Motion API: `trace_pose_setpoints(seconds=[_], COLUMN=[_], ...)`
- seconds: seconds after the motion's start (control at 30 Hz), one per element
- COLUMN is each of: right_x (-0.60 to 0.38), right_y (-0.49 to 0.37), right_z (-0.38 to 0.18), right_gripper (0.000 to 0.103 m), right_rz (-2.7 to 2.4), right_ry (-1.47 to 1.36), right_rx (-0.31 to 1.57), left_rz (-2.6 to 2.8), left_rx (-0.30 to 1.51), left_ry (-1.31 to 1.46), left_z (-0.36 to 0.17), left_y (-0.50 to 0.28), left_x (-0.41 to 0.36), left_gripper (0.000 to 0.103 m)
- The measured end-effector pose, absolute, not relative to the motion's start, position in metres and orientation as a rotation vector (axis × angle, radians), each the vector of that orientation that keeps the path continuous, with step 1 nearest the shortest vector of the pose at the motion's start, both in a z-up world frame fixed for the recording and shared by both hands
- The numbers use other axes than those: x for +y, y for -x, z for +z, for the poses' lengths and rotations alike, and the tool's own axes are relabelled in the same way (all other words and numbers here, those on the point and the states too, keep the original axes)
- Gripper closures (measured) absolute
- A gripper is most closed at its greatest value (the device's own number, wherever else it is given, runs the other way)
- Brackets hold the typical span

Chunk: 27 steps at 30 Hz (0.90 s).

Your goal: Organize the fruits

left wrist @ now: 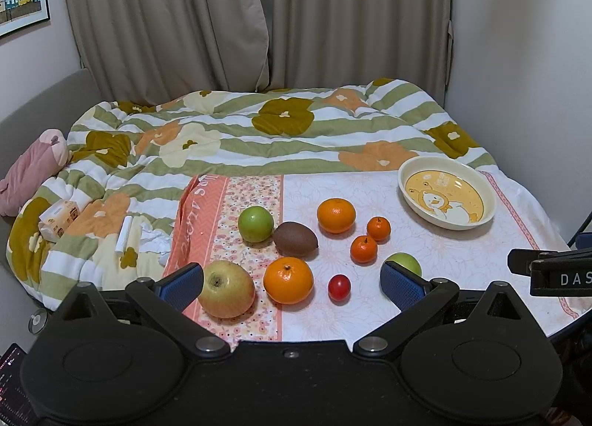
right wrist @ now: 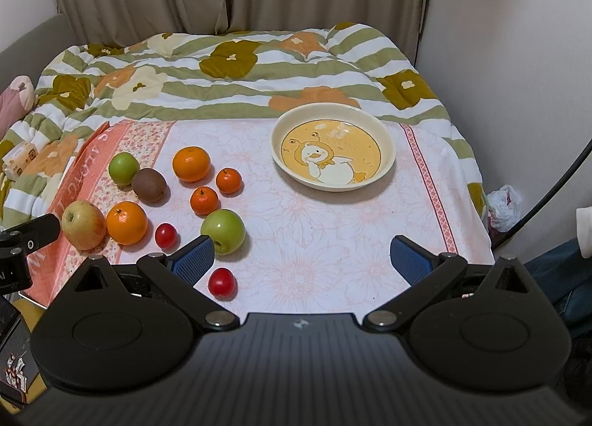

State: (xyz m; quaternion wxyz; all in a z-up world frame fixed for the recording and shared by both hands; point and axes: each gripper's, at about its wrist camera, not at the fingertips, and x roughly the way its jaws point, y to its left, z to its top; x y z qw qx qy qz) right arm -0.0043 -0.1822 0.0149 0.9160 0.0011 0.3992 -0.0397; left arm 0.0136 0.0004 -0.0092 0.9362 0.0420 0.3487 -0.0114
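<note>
Several fruits lie on a pink floral cloth (left wrist: 407, 241): a yellow-red apple (left wrist: 226, 289), two large oranges (left wrist: 288, 280) (left wrist: 336, 215), two small tangerines (left wrist: 364, 249) (left wrist: 378, 228), a kiwi (left wrist: 295, 238), two green apples (left wrist: 255, 224) (right wrist: 223, 231) and two red cherry tomatoes (left wrist: 339, 288) (right wrist: 221, 282). An empty cream bowl with a duck picture (right wrist: 334, 146) sits at the far right. My left gripper (left wrist: 292, 283) is open above the near fruits. My right gripper (right wrist: 301, 259) is open over bare cloth, in front of the bowl.
A striped floral quilt (left wrist: 259, 130) covers the bed behind the cloth. A pink pillow (left wrist: 29, 170) and a tissue pack (left wrist: 59, 218) lie at the left. Curtains and walls close the back and right. A white bag (right wrist: 505, 205) lies right of the bed.
</note>
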Motion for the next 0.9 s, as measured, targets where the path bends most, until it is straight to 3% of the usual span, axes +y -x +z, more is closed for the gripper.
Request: trace_pose_setpoints(seconds=[0.9], right_x=[-0.1773], right_y=[-0.0033], right_z=[0.0044], right_gripper=[0.0], right_rz=[-0.084], right_ry=[-0.007], right_rx=[0.827], left_rz=[-0.025], left_rx=[0.713], left_ry=[-0.09], left_z=[-0.0104], left_y=[-0.0158], left_x=[0.0], left_gripper=[0.0])
